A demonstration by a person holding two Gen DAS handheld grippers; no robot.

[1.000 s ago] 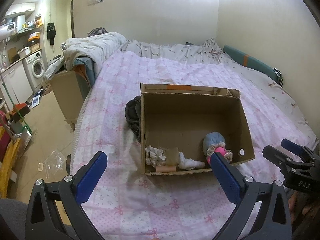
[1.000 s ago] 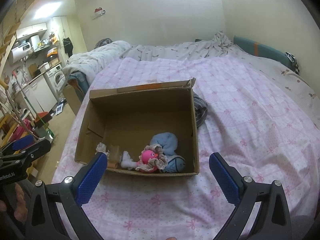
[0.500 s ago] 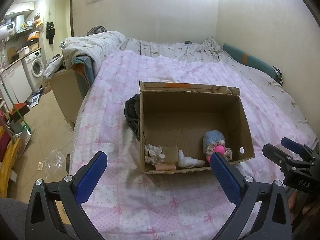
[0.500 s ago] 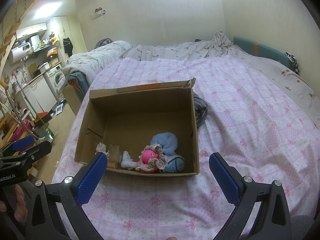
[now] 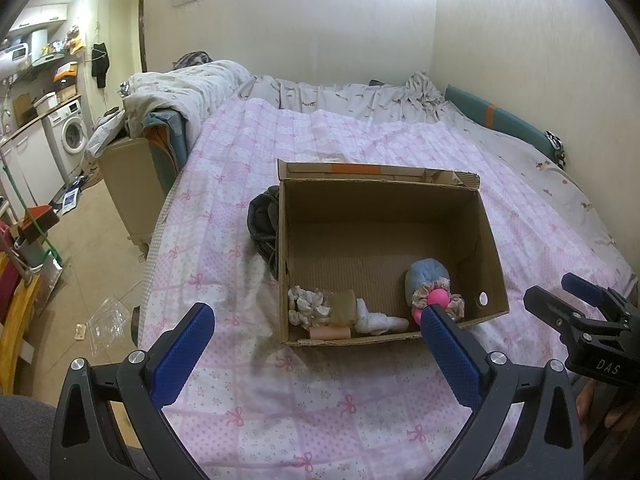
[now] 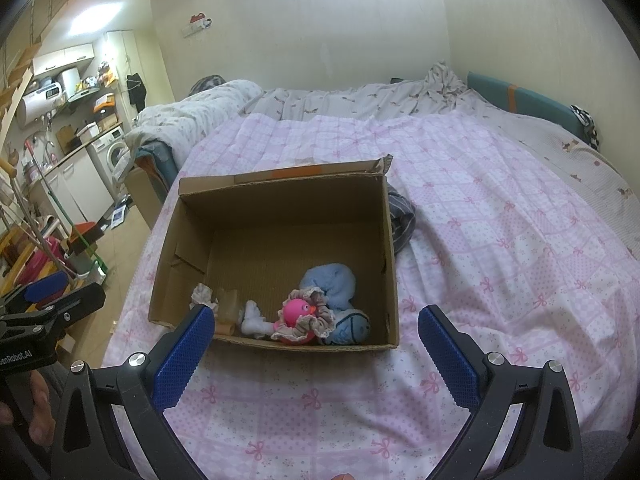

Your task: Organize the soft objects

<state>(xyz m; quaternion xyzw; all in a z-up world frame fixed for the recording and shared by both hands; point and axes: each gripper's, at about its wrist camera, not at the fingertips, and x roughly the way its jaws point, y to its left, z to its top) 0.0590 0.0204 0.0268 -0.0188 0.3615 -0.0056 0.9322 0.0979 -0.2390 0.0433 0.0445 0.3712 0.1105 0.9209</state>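
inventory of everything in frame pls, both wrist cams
cardboard box: 1, brown, open, on the bed
pink toy: 1, pink with frilly collar, in box, near wall
light blue soft item: 1, in box, behind the toy
white soft item: 1, in box, near wall
cream scrunchie: 1, in box, left corner
dark garment: 1, grey, on the bed beside box
bedspread: 1, pink check with bows
washing machine: 1, white, far left
left gripper: open, empty
right gripper: open, empty
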